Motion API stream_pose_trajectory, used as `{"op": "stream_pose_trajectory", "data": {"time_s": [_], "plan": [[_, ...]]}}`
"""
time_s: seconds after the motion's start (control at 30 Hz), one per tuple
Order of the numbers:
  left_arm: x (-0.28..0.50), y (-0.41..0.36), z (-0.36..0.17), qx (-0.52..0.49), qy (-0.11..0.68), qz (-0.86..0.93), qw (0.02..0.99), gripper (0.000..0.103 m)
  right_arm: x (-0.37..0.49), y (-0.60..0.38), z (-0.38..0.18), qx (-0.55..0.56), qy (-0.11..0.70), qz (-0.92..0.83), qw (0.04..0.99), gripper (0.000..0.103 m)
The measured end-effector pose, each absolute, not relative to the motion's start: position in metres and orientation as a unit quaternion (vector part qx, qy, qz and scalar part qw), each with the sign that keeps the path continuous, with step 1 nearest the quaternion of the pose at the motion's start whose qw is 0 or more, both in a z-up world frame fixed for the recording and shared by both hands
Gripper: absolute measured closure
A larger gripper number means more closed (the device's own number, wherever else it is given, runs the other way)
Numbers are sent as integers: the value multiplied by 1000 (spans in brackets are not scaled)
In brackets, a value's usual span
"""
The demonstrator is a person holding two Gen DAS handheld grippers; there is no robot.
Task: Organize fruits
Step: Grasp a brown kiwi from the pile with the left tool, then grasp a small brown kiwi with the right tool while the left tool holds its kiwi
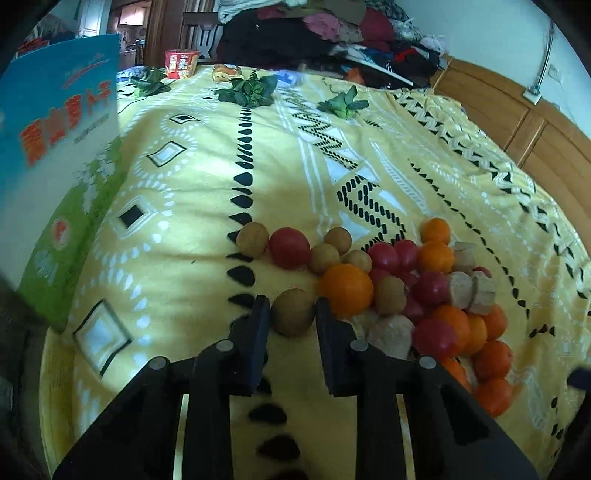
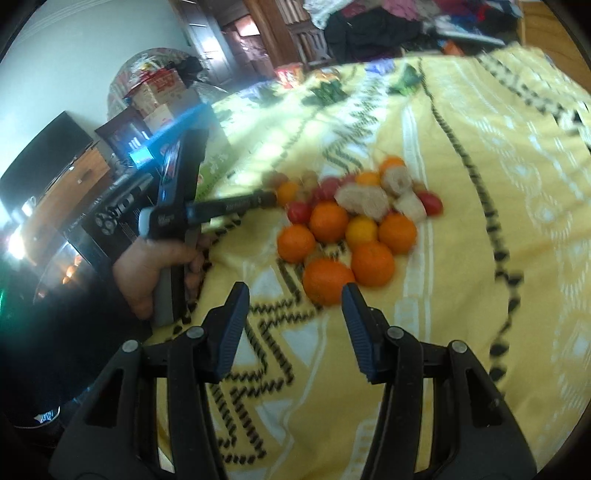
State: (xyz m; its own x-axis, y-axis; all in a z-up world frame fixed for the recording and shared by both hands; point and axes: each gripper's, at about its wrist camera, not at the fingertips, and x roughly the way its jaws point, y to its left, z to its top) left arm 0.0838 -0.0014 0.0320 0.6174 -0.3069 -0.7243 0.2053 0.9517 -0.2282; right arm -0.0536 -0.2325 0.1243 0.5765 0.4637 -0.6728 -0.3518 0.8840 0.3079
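A heap of fruit lies on the yellow patterned cloth [image 1: 192, 192]: several oranges [image 1: 346, 290], red tomatoes [image 1: 289, 246], brown round fruits [image 1: 252, 239] and beige cut pieces [image 1: 469, 291]. My left gripper [image 1: 291, 301] is shut on one brown round fruit [image 1: 293, 314] at the heap's near left edge, a pad pressing on each side. In the right wrist view a hand [image 2: 147, 266] holds that left gripper [image 2: 271, 197] at the heap's far left. My right gripper [image 2: 293, 299] stands open just short of the nearest orange [image 2: 327, 280], with nothing between its pads.
A tall blue and green box [image 1: 62, 166] stands at the left edge of the cloth. Leafy greens [image 1: 251, 90], a red cup [image 1: 181, 64] and a snack packet [image 1: 227, 72] lie at the far end. Piled clothes [image 1: 314, 33] and a wooden headboard [image 1: 517, 122] lie beyond.
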Motion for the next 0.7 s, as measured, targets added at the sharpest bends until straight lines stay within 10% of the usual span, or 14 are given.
{"op": "stream_pose_trajectory", "data": {"time_s": [0.47, 0.7], "plan": [[24, 39, 30, -120, 389, -147, 901, 78, 110, -115, 117, -107, 416, 352, 832, 51], [21, 40, 22, -127, 388, -153, 900, 78, 149, -68, 85, -175, 437, 364, 804, 67]]}}
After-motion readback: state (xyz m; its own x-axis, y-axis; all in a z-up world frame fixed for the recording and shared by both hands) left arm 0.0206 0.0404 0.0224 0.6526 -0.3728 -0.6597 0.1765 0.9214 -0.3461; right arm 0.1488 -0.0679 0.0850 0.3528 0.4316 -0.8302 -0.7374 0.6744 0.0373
